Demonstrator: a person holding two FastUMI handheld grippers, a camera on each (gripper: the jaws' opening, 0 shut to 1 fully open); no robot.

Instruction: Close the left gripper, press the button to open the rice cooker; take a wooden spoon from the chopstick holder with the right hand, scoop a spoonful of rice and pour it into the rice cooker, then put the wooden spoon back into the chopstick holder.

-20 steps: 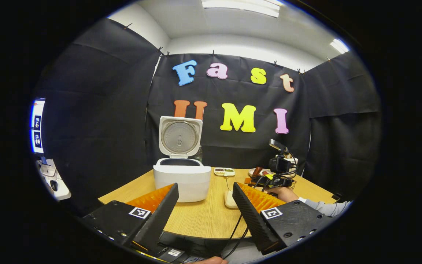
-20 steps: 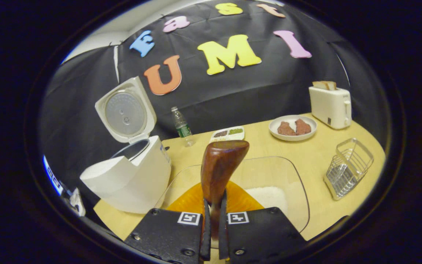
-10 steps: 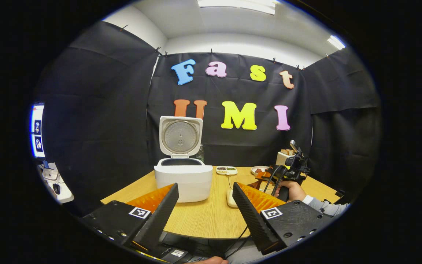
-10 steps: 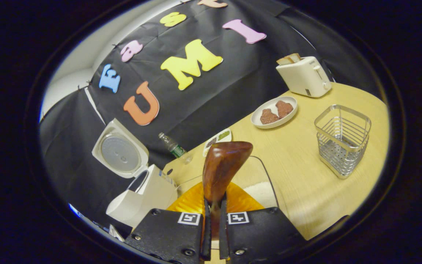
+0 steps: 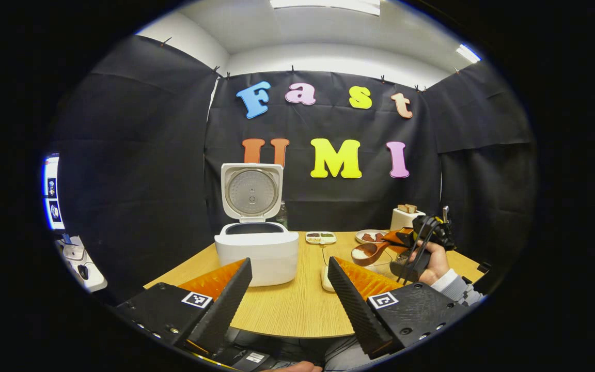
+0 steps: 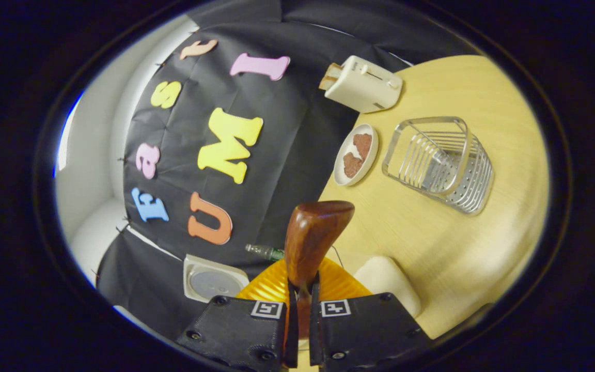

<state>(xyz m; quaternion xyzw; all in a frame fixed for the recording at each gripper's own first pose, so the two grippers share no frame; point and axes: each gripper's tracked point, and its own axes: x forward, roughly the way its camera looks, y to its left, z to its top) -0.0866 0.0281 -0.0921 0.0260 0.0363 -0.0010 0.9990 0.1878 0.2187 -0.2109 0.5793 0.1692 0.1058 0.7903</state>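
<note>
Table (image 5: 287, 305) carries rice cooker (image 5: 256, 256), lid up, pot exposed. Left gripper (image 5: 287, 289) fingers wide, holding nothing. Right gripper (image 6: 300, 330) fingers clamped on wooden spoon (image 6: 310, 243) handle; bowl with rice, right of cooker. Spoon stiff, light, smooth wood; loose rice spills if tilted, grip handle.

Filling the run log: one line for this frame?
cooker: lid open | left gripper: open, idle | right gripper: holding spoon with rice
</note>
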